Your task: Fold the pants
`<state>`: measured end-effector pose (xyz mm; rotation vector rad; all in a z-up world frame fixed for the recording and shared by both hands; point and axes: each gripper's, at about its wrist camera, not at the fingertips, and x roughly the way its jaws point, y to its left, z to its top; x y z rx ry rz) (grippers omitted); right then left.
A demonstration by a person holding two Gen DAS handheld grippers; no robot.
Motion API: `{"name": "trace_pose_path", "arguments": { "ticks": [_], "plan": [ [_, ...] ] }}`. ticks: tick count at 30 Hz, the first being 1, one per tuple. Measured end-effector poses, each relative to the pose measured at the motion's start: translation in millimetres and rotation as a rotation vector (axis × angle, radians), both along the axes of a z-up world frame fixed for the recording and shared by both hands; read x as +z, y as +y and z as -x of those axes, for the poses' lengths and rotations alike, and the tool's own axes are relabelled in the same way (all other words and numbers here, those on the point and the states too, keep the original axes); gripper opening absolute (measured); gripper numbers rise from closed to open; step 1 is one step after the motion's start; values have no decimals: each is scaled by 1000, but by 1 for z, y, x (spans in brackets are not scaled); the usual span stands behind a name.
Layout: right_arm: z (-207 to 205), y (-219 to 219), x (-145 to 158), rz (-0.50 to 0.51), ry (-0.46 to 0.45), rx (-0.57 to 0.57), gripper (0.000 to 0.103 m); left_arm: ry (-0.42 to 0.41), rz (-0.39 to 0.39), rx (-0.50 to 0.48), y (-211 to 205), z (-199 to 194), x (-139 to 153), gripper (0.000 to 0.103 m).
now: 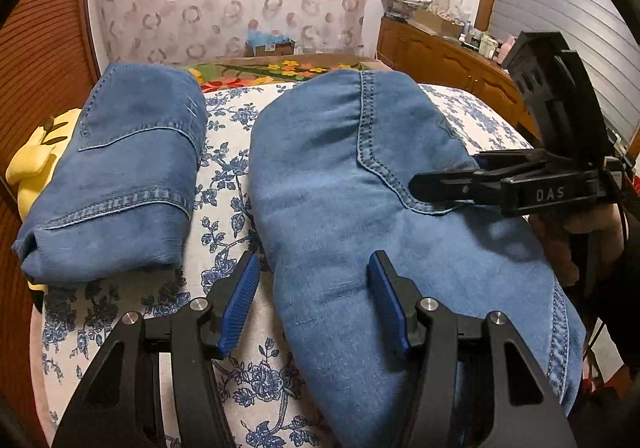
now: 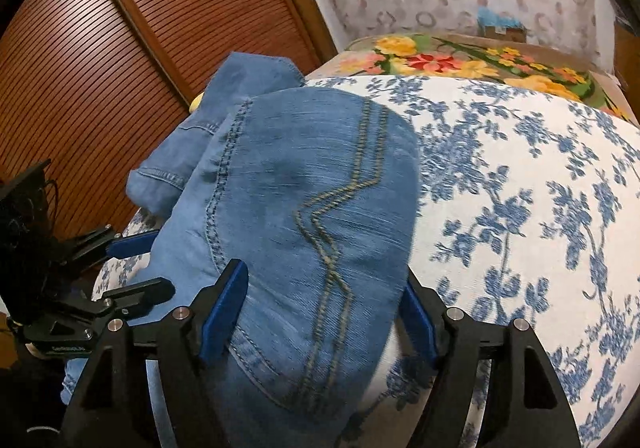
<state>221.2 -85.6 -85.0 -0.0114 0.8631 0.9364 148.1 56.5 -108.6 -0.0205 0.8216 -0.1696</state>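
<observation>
The only lettering that reads clearly is "DAS", in pale capitals on the black body of the right gripper (image 1: 444,184), seen from the left wrist view where it reaches over the light blue jeans (image 1: 360,208). In the right wrist view the left gripper (image 2: 138,268) carries a small white label on its black body, low beside the jeans, but the print is too small and blurred to read.
</observation>
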Motion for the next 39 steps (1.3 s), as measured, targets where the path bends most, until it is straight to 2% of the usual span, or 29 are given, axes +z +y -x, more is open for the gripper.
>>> {"name": "trace_pose_path", "arguments": {
  "ticks": [2, 4, 5, 6, 12, 21, 25, 29, 33, 36, 37, 39],
  "plan": [
    [-5, 6, -1, -10, 12, 19, 63, -2, 2, 2, 1, 0, 0, 58],
    [-5, 9, 5, -30, 10, 45, 37, 0, 17, 3, 1, 0, 0, 58],
    [-14, 8, 0, -39, 4, 52, 33, 1, 21, 2, 2, 0, 1, 58],
    [-12, 9, 9, -51, -3, 65, 29, 0, 23, 2, 2, 0, 3, 58],
    [9, 37, 75, -89, -130, 127, 27, -106, 36, 38, 15, 7, 39, 58],
    [15, 113, 168, -108, -281, 232, 27, -306, 79, 166, 79, 23, 117, 58],
    [12, 150, 201, -153, -304, 297, 27, -406, 61, 227, 109, 38, 155, 58],
    [-4, 202, 218, -238, -261, 374, 27, -463, 19, 296, 138, 49, 180, 58],
    [-38, 246, 208, -368, -183, 409, 27, -468, -24, 360, 162, 49, 188, 59],
    [-85, 267, 166, -423, -75, 354, 27, -420, -46, 372, 171, 34, 175, 60],
    [-100, 273, 145, -412, -36, 327, 27, -389, -47, 369, 173, 25, 164, 60],
    [-131, 290, 96, -304, 7, 261, 27, -314, -42, 356, 178, 1, 137, 60]
  ]
}}
